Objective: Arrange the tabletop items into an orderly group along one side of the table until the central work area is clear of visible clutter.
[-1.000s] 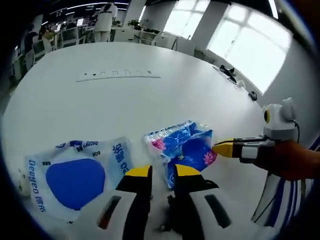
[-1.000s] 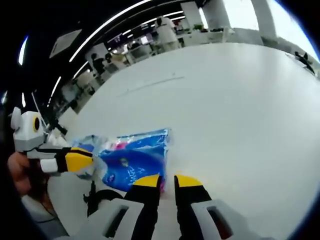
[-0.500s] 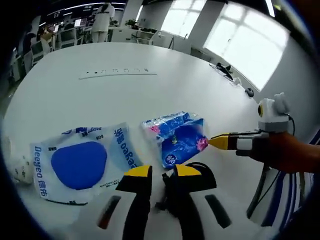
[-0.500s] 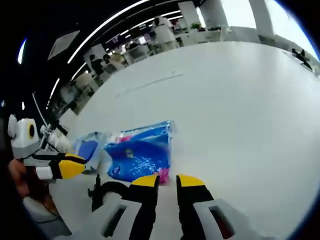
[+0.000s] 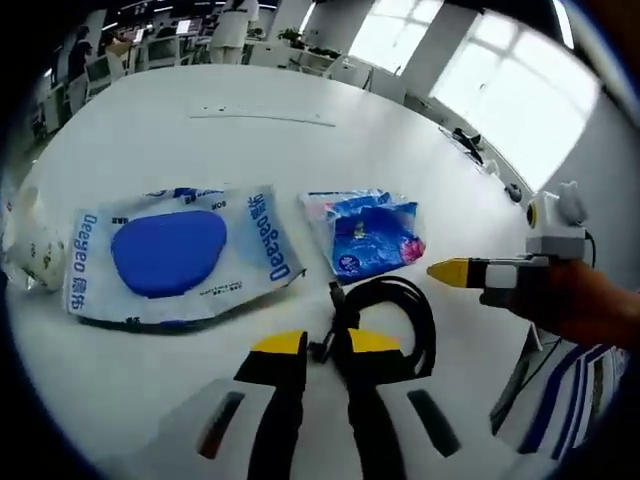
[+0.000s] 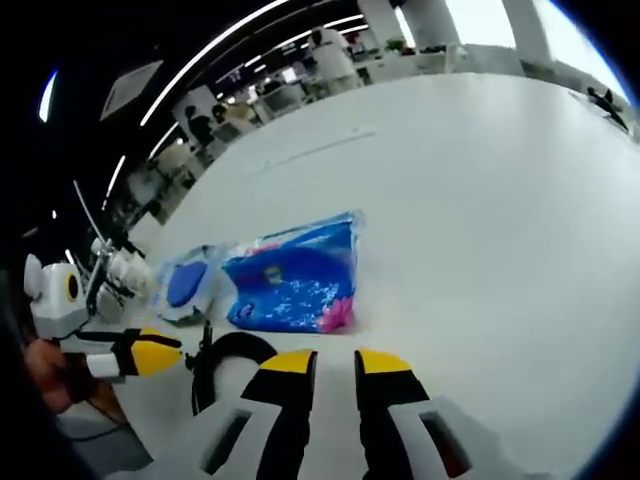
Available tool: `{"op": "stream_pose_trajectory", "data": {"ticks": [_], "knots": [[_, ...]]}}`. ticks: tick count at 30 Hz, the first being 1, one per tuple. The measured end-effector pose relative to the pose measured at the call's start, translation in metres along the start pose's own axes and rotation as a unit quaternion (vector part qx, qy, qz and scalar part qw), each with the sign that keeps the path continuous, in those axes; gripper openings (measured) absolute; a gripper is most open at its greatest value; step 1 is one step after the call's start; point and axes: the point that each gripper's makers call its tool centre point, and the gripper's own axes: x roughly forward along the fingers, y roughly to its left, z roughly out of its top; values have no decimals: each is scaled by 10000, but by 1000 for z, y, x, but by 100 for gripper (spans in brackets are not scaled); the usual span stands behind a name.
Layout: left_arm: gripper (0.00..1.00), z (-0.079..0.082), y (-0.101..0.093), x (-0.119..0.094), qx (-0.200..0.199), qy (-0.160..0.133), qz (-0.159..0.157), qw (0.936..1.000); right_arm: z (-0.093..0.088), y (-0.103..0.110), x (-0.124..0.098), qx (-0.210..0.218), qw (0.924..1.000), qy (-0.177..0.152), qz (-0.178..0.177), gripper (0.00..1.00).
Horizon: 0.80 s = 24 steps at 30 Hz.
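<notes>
A black coiled cable [image 5: 392, 318] lies on the white table [image 5: 200, 150], one end just ahead of my left gripper [image 5: 325, 346], whose jaws stand close together. Beyond the coil is a small blue tissue packet [image 5: 366, 233], and to its left a large white pack with a blue oval [image 5: 175, 255]. The right gripper [image 5: 450, 271] comes in from the right in a hand, tips together, a little short of the packet. In the right gripper view my right gripper [image 6: 333, 362] is shut over bare table, facing the blue packet [image 6: 295, 280], the cable [image 6: 225, 358] and the left gripper [image 6: 150, 353].
A white crumpled object [image 5: 25, 255] lies at the far left by the large pack. A long strip [image 5: 262, 117] runs across the far table. Small dark items [image 5: 462, 138] sit at the far right edge. Desks and people stand beyond the table.
Both grippers have drawn back from the blue packet, so both views take in more of the table. The whole cable coil now shows ahead of the left jaws.
</notes>
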Motion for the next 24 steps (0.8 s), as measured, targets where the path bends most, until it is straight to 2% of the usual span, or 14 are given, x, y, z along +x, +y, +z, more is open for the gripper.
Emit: {"op": "stream_pose_trajectory", "data": {"ticks": [5, 9, 12, 15, 24], "knots": [[12, -9, -4, 2, -150, 51, -24, 9999, 2, 5, 3, -46, 9998, -14, 167, 13], [13, -12, -8, 2, -449, 12, -19, 9990, 1, 18, 5, -158, 9989, 32, 437, 14], [13, -14, -9, 1, -520, 23, 22, 9986, -4, 29, 8, -329, 9975, 140, 611, 14], [14, -14, -7, -2, -730, -77, 108, 9972, -9, 35, 10, -492, 9964, 235, 652, 14], [14, -27, -9, 0, -991, 28, 120, 9950, -12, 39, 13, -546, 9959, 292, 656, 14]]}}
